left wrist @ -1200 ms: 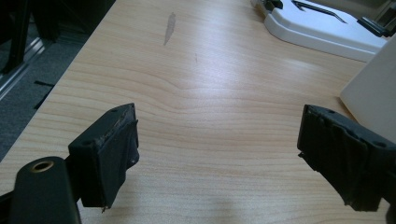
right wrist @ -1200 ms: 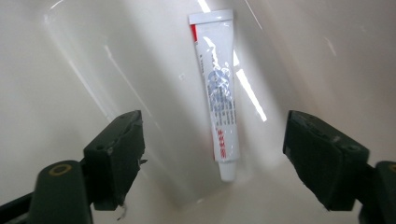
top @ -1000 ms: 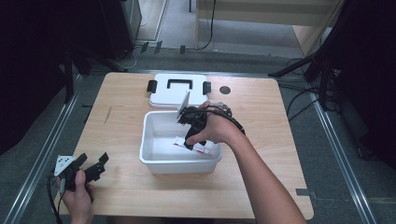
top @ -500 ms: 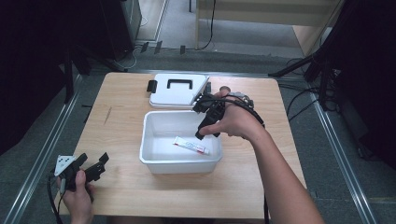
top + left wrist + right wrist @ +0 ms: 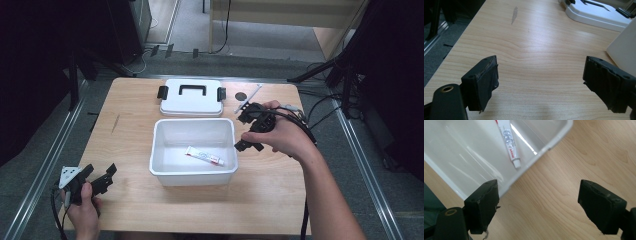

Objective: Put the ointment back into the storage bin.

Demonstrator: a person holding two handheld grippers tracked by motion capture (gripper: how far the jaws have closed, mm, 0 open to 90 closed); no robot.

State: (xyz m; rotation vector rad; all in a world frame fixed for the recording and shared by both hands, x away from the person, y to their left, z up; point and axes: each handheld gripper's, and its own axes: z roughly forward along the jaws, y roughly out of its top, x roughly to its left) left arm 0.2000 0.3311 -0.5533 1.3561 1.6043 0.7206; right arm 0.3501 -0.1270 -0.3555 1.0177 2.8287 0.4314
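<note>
Since the frame half a second ago, the right gripper [image 5: 248, 131] has moved out from above the white bin [image 5: 193, 176] and now sits over bare table [image 5: 280, 200] just beside the bin's right wall, at about 3 o'clock from the bin. 1 second ago it was down inside the bin. The left gripper [image 5: 97, 180] has stayed at the table's near left corner, held in the person's left hand [image 5: 82, 212].

A small white tube [image 5: 205, 156] lies flat on the bin floor, toward the near right part, slanted, apart from both grippers. In the right gripper view the tube [image 5: 510, 143] lies at about 11 o'clock above the 2 jaws, inside the bin, with its cap end nearest the bin rim [image 5: 549, 145]. The right jaws stand wide apart with nothing between them but wood. The left jaws also stand wide apart, empty, over bare wood.

The tube carries red and grey print, too blurred to read.

A white lid [image 5: 192, 97] with a black handle and 2 black clips rests on the table at 12 o'clock from the bin.
</note>
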